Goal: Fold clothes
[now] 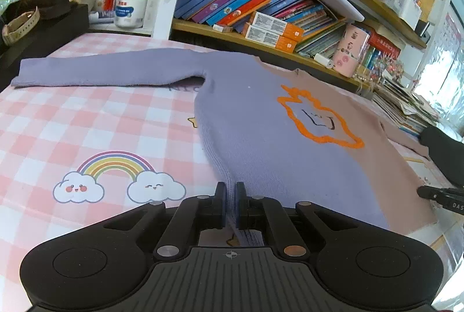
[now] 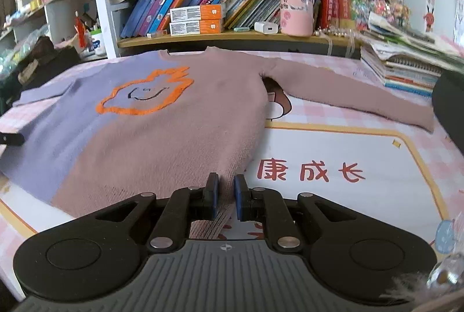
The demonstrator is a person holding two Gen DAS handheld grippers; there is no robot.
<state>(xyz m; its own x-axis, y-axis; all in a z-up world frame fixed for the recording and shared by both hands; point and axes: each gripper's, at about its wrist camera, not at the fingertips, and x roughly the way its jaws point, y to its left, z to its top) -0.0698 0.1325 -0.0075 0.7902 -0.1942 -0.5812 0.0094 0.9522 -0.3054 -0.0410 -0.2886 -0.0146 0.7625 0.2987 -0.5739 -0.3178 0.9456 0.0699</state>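
Lilac-and-mauve knit sweater [image 1: 261, 138]: left claw [image 1: 230, 190] and right claw [image 2: 225, 184] both pinch its hem corners; lift evenly toward the collar.

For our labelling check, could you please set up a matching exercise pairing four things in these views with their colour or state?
Things:
1. left sleeve
2. right sleeve
3. flame outline on the sweater's chest
4. left gripper

Descriptions:
A. orange
B. jaws shut on the purple hem corner
C. mauve-pink, stretched out flat
D. purple, stretched out flat

Pairs: 1-D, 2-C, 3-A, 4-B
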